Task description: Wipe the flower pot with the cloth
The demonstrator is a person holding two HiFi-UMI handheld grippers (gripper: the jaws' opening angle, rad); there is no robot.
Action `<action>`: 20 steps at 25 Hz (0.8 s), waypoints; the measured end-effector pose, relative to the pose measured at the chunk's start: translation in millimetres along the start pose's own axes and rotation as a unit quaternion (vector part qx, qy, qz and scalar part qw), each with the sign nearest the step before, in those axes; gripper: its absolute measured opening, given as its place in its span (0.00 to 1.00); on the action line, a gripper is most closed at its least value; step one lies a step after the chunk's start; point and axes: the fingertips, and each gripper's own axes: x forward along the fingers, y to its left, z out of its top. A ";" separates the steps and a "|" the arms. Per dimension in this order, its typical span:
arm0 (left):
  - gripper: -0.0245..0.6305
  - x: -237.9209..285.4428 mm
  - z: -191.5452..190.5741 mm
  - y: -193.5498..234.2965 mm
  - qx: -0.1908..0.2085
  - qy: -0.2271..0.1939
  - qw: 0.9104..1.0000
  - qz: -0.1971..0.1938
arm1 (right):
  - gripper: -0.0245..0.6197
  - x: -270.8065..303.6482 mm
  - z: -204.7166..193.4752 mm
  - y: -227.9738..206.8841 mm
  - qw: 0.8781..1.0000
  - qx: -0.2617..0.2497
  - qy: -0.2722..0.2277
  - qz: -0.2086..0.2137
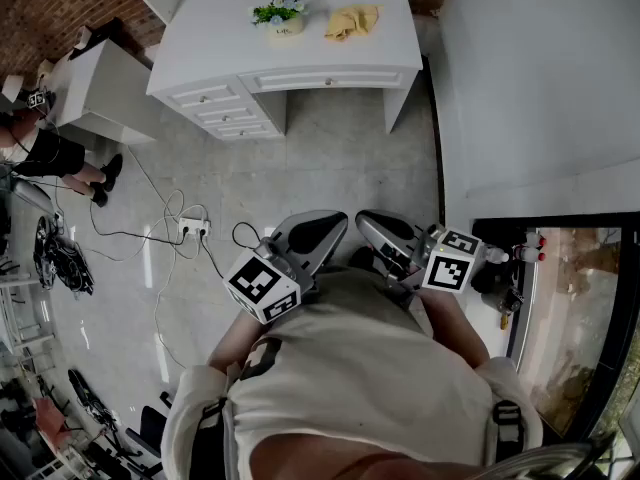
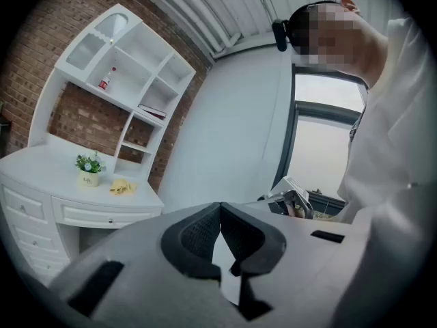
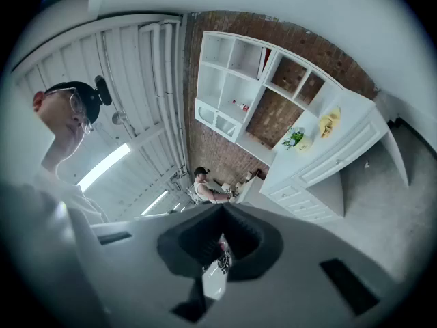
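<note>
Yellow cloth (image 1: pixel 352 21) lies crumpled on the white desk (image 1: pixel 215 43), just beside the flower pot (image 1: pixel 285 30), well apart from you. Likely soft and light: pinch a raised fold. Your left gripper (image 2: pixel 220 209) and right gripper (image 3: pixel 222 209) are both closed and empty.

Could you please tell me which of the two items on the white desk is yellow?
The crumpled cloth, lying right of the flower pot in the head view; the pot is pale and holds greenery.
</note>
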 end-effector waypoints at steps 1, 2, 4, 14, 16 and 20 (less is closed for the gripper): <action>0.07 -8.7 -0.4 3.3 0.000 0.002 1.000 0.007 | 0.05 7.1 -5.4 2.8 1.000 0.007 0.005 0.000; 0.07 -17.8 -0.5 6.9 0.000 0.003 1.000 0.014 | 0.05 15.0 -10.7 6.2 1.000 0.013 0.010 0.001; 0.07 -38.7 1.9 16.3 -0.003 -0.004 1.000 0.025 | 0.05 34.3 -20.9 15.7 1.000 0.017 0.024 0.008; 0.07 -122.6 14.9 84.6 -0.033 -0.048 0.998 0.038 | 0.05 131.0 -44.7 46.9 0.996 -0.026 0.078 0.019; 0.07 -134.4 12.8 97.2 -0.042 -0.048 0.997 0.037 | 0.05 144.3 -49.6 47.1 0.996 -0.027 0.089 0.012; 0.07 -149.4 8.5 112.2 -0.055 -0.043 0.997 0.032 | 0.05 158.3 -51.8 41.6 0.995 -0.019 0.092 -0.010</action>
